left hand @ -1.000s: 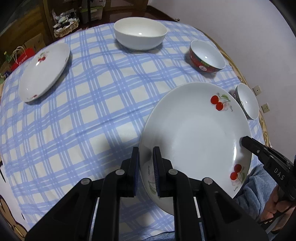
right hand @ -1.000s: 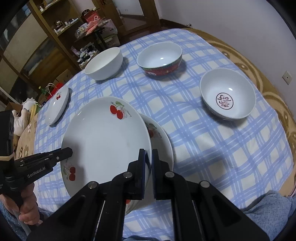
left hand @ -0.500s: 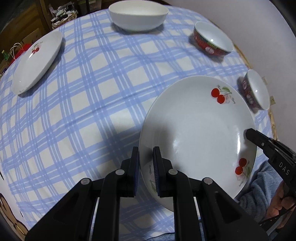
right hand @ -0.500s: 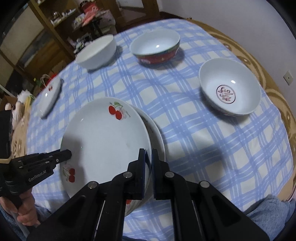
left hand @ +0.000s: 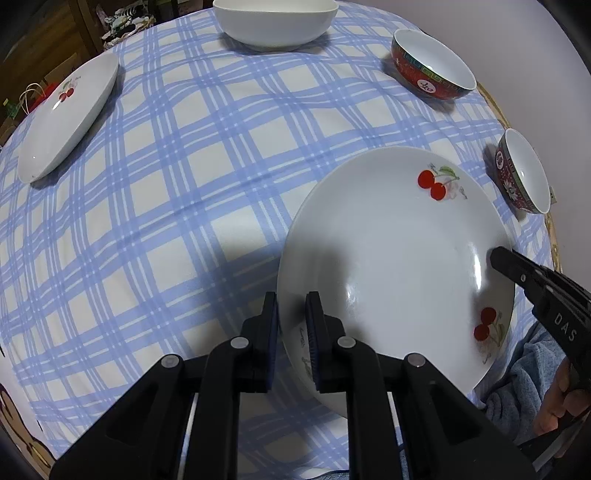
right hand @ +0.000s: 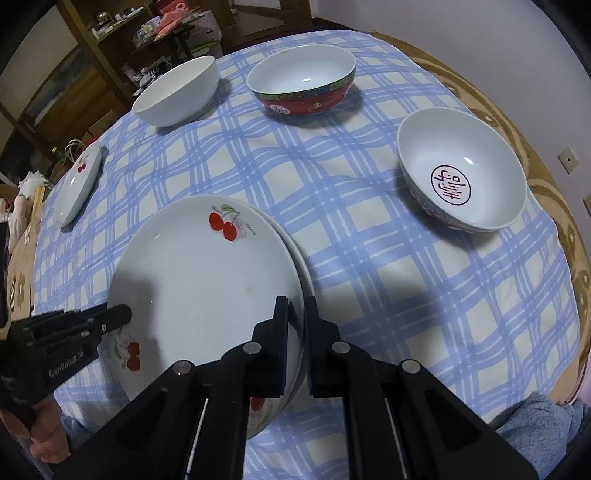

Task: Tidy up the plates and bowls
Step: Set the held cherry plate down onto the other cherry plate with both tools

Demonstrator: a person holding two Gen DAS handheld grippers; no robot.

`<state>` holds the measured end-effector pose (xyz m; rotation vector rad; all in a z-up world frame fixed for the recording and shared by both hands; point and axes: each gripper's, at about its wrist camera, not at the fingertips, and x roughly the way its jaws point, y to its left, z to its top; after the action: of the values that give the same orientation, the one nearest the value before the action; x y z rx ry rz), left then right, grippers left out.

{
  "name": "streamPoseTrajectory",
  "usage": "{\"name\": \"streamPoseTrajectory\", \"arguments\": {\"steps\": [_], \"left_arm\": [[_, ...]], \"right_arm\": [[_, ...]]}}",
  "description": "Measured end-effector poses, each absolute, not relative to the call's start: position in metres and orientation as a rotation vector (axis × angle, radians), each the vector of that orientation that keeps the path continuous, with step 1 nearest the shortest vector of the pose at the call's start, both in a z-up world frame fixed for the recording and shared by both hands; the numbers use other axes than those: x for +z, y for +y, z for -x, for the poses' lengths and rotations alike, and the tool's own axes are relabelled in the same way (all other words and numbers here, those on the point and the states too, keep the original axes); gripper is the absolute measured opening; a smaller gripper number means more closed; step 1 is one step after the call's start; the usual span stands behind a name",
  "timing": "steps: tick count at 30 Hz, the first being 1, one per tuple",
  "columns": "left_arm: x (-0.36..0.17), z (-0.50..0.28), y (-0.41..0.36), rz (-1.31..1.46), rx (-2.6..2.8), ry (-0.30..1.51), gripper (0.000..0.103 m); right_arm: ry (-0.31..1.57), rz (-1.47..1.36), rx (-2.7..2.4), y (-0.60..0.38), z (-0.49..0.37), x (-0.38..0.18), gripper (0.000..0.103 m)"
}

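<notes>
Item: large cherry plate (left hand: 399, 266), round, shallow, glossy white glazed ceramic with red cherry sprigs printed near the rim; it sits at the near edge of the table, over a second plate (right hand: 301, 266) of like glaze whose rim shows as a thin crescent at its far-right side in the right wrist view. Whether the two touch cannot be told. Left gripper (left hand: 291, 325), black hard plastic with dark ribbed pads, pinches the plate's near-left rim, one finger over and one under. Right gripper (right hand: 296, 321), same make, is pressed nearly together on the plate's near-right rim, again one finger on each side. Surface: checked tablecloth (left hand: 207, 206), soft woven fabric in blue and cream plaid, lightly rippled, spread over a round table. Beyond the large plate, far left: small cherry plate (left hand: 68, 118), oval-looking, white, glossy. Directly beyond, far side: plain white bowl (left hand: 275, 20), deep, smooth, undecorated. Beyond and to the right: red-banded bowl (right hand: 303, 86), white inside, red patterned outside. Right of the large plate: stamped bowl (right hand: 461, 181), white interior with a round purple emblem at the bottom.
</notes>
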<state>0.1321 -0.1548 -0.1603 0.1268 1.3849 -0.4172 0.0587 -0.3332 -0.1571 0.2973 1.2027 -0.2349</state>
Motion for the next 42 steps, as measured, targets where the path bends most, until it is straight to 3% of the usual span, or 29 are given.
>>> {"name": "streamPoseTrajectory", "arguments": {"steps": [10, 42], "left_arm": [[-0.168, -0.129, -0.161, -0.121, -0.429, 1.408, 0.017], [-0.169, -0.124, -0.157, -0.120, -0.457, 1.407, 0.020]], "right_arm": [[1.202, -0.156, -0.302, -0.321, -0.067, -0.158, 0.011], [1.195, -0.297, -0.321, -0.338, -0.064, -0.163, 0.012]]}}
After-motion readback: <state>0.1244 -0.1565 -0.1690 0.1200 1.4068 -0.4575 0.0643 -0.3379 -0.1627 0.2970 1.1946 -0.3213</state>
